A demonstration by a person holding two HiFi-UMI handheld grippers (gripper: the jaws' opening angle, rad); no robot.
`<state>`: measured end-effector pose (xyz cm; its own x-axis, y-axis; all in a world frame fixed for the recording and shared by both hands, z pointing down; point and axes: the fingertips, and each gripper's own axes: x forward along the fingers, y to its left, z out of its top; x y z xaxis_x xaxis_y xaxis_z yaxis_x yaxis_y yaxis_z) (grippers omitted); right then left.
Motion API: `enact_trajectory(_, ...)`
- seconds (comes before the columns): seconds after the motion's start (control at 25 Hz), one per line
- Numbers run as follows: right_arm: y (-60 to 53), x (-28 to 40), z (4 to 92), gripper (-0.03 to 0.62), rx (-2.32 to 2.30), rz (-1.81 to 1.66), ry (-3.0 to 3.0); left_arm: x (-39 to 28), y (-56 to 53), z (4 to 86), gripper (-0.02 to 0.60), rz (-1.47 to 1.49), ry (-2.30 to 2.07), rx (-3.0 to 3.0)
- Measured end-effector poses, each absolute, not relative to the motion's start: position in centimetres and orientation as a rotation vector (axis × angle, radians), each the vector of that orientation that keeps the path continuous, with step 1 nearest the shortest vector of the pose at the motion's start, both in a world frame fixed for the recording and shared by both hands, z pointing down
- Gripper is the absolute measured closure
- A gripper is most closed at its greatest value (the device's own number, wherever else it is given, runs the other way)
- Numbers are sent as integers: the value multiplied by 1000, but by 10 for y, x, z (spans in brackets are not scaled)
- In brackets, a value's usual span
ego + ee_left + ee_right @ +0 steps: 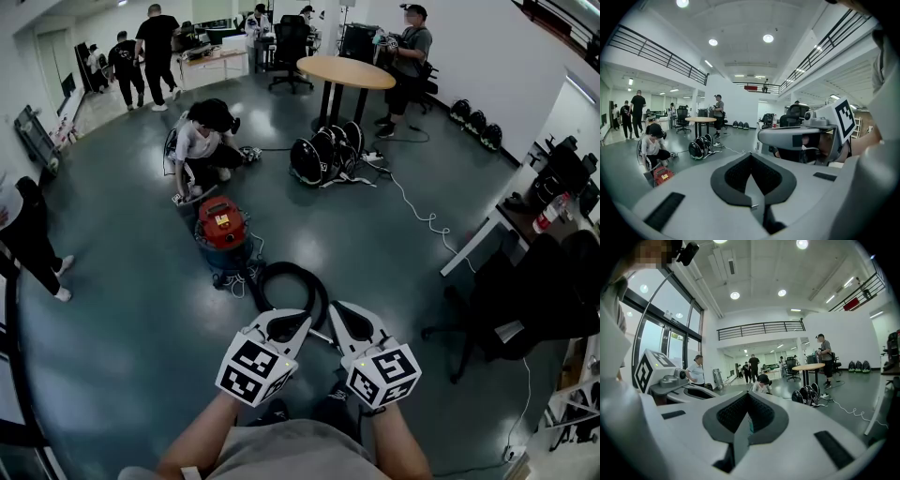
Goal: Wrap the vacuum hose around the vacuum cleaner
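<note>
Both jaws closed empty; vacuum hose [286,269] coils on floor just ahead, left gripper [300,322] nearer than right gripper [338,313], vacuum cleaner [222,228] beyond-left.

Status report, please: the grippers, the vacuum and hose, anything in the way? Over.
Left gripper shut, empty. Right gripper shut, empty. Hose looped on floor beside vacuum, not wrapped. Person crouches just beyond vacuum.

We stand in a big open-plan office hall. A round bench [345,71] sits on the glossy grey floor [112,319], with a swivel chair [291,42] and desks [214,58] just behind it. A railed gallery [759,328] runs high beyond it.
</note>
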<state>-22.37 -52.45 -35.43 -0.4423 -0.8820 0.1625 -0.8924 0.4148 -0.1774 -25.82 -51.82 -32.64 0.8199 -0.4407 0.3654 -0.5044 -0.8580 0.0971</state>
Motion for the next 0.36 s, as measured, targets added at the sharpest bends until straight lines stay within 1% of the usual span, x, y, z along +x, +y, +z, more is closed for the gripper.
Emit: enact_trajectory(0.36,-518,-215,-357,591,1615,353,-2606,-248,-512,-327,575,497,-733,2817)
